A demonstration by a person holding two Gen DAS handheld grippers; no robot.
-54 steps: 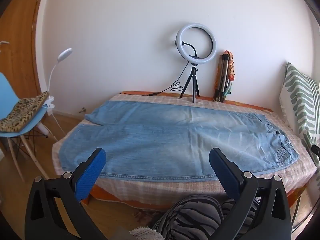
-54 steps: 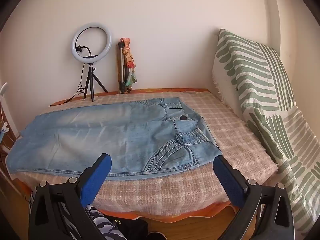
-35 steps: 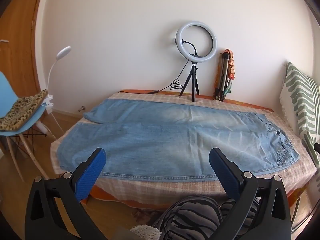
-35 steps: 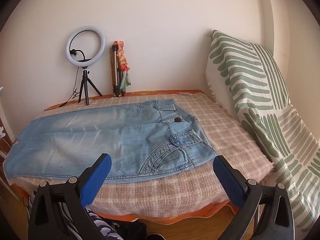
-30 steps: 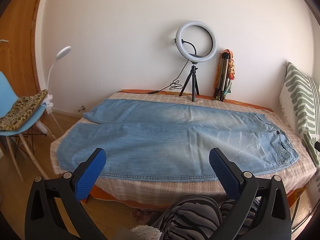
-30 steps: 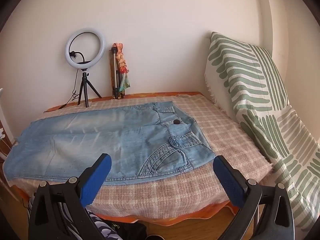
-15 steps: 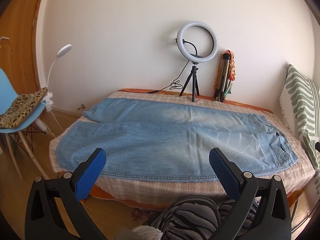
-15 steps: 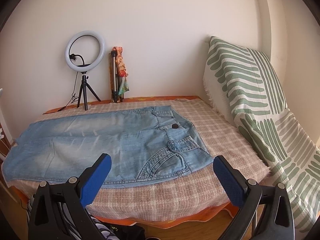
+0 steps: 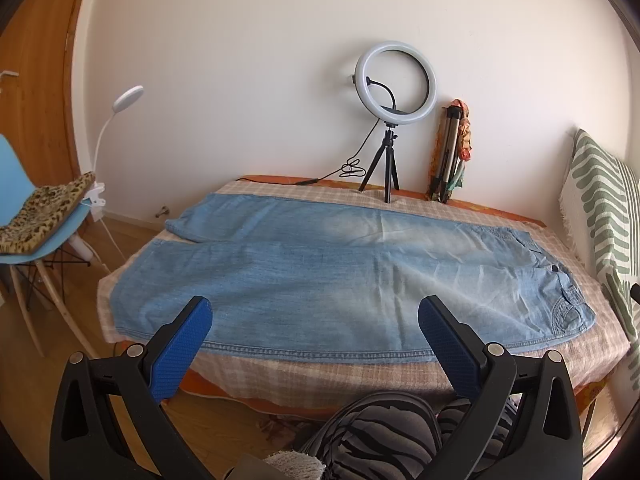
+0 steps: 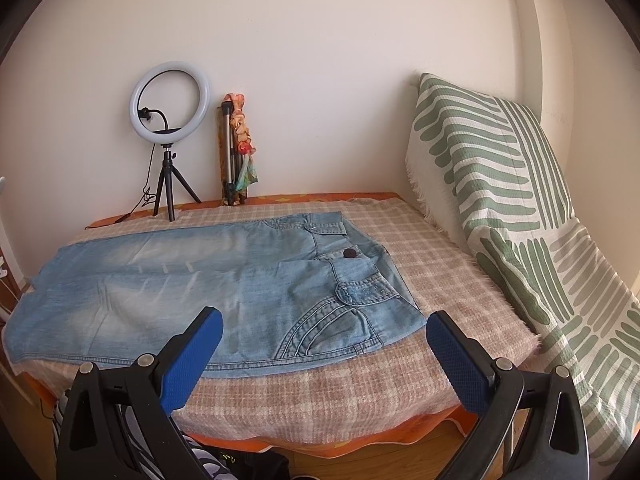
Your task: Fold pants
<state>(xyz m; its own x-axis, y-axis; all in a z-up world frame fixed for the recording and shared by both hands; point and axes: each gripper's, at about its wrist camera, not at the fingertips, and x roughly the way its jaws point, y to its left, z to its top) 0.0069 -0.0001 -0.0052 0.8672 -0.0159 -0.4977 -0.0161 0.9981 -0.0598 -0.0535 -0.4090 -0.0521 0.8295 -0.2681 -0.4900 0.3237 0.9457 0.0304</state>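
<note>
No text, label, brand, number or sign can be read in either wrist view.

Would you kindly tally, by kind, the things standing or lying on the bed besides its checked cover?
Jeans: 1
Ring light on tripod: 1
Folded tripod with scarf: 1
Green-striped pillow: 1
Total: 4
</note>
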